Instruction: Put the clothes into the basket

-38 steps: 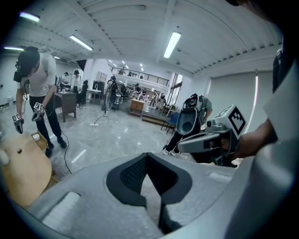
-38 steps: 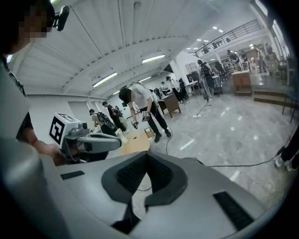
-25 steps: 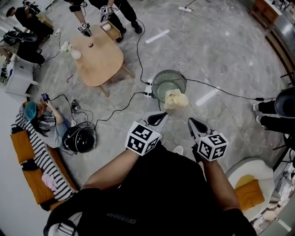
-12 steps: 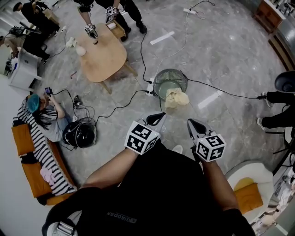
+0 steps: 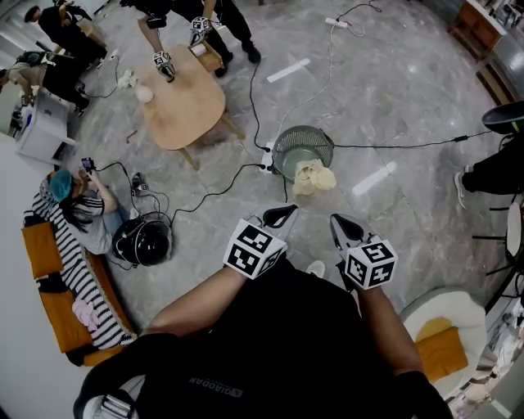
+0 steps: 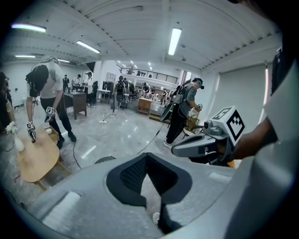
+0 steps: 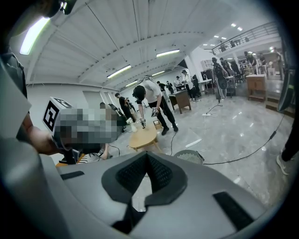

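Both tools are held close to the body, hardly moved over the last second: left gripper (image 5: 288, 210) and right gripper (image 5: 336, 221) clenched, nothing between the jaws. Ahead on the floor, the cloth (image 5: 314, 176) — pale yellow — still hangs over the near rim of the basket (image 5: 282, 146), partly outside; judged not fully in, so the task stays open. Cables (image 5: 393, 146) and a power strip (image 5: 264, 157) lie beside the basket, across the approach. Beyond, a table (image 5: 184, 98) with another person (image 5: 176, 12) working at it.
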`<state>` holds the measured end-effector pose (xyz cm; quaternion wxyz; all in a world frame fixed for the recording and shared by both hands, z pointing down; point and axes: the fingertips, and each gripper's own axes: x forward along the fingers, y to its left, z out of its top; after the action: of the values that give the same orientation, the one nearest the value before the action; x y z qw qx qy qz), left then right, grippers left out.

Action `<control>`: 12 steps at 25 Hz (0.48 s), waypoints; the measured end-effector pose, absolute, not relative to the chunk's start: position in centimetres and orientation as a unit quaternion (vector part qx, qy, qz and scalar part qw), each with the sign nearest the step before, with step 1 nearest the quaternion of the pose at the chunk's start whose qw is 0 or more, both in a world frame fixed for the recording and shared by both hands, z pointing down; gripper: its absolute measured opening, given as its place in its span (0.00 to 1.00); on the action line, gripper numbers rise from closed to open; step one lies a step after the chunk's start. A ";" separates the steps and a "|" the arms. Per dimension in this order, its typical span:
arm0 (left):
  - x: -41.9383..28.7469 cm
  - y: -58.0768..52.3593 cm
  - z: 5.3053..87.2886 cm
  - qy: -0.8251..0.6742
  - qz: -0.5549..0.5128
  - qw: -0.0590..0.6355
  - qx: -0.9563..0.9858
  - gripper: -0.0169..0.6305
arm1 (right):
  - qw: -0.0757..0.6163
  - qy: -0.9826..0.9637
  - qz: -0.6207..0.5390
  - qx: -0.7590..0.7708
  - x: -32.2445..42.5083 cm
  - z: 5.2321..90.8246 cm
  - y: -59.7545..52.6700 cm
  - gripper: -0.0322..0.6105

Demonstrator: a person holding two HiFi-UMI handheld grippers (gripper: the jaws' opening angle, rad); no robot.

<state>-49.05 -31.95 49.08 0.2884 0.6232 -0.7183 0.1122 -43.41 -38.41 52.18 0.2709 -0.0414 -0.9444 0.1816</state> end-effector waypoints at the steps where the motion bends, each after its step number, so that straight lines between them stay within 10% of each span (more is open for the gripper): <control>1: -49.0 -31.9 49.0 -0.718 0.113 0.288 0.624 0.03 | 0.271 -0.944 0.181 -0.042 -43.4 52.1 -38.4 0.07; 12: -48.4 -32.8 48.9 -0.713 0.108 0.287 0.631 0.03 | 0.272 -0.944 0.181 -0.039 -43.5 52.2 -39.0 0.07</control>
<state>-48.39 -32.78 48.88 0.2873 0.6306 -0.7129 0.1075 -43.50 -38.95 52.21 0.2717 -0.0389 -0.9445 0.1807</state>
